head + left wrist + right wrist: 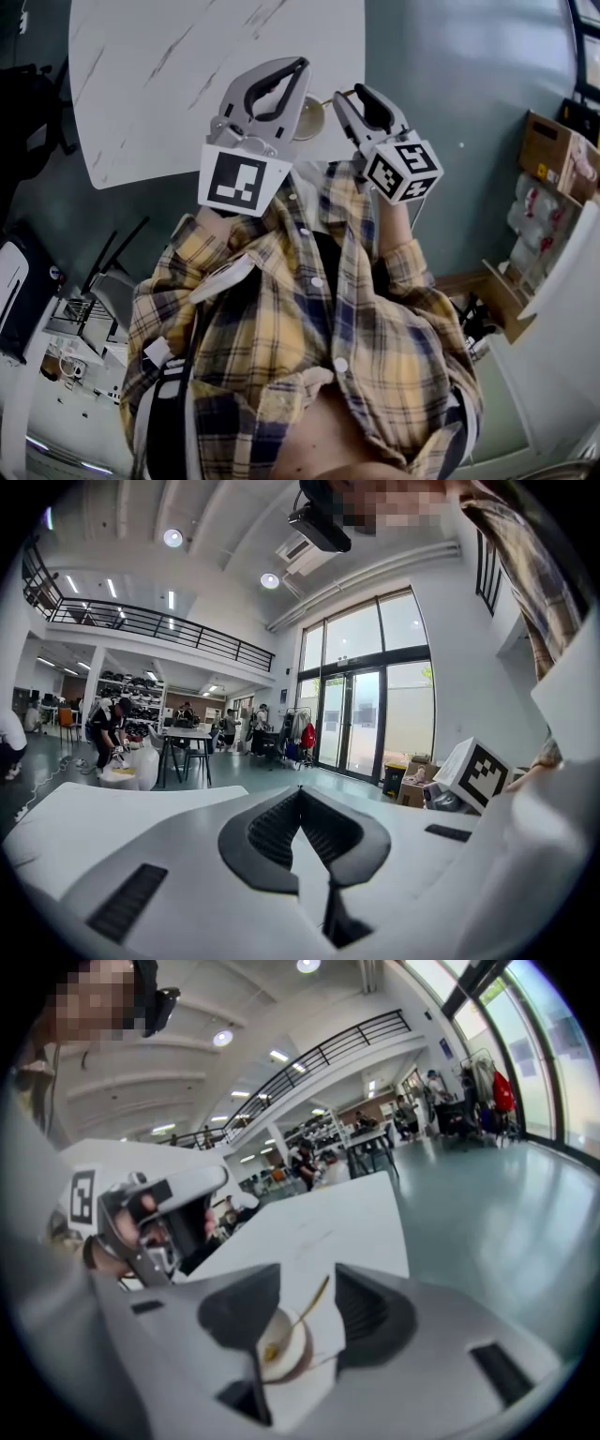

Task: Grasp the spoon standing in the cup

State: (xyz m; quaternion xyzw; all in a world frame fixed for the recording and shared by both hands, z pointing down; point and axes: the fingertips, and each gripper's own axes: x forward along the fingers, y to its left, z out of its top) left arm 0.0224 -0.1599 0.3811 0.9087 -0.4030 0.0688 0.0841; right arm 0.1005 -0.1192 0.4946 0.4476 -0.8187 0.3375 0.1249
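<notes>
My right gripper (307, 1299) is wide open, nothing held. The spoon (304, 1315) is just ahead, handle leaning far-right out of the cup (292, 1359).

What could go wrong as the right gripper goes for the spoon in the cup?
1. The spoon leans, thin, ahead of the open right gripper: an off-centre close may flick it out.
2. A jaw could clip the rim of the cup and tip it near the edge of the table; the shut left gripper braces nothing.

Head view and right gripper view both overlook the table (169, 94).
</notes>
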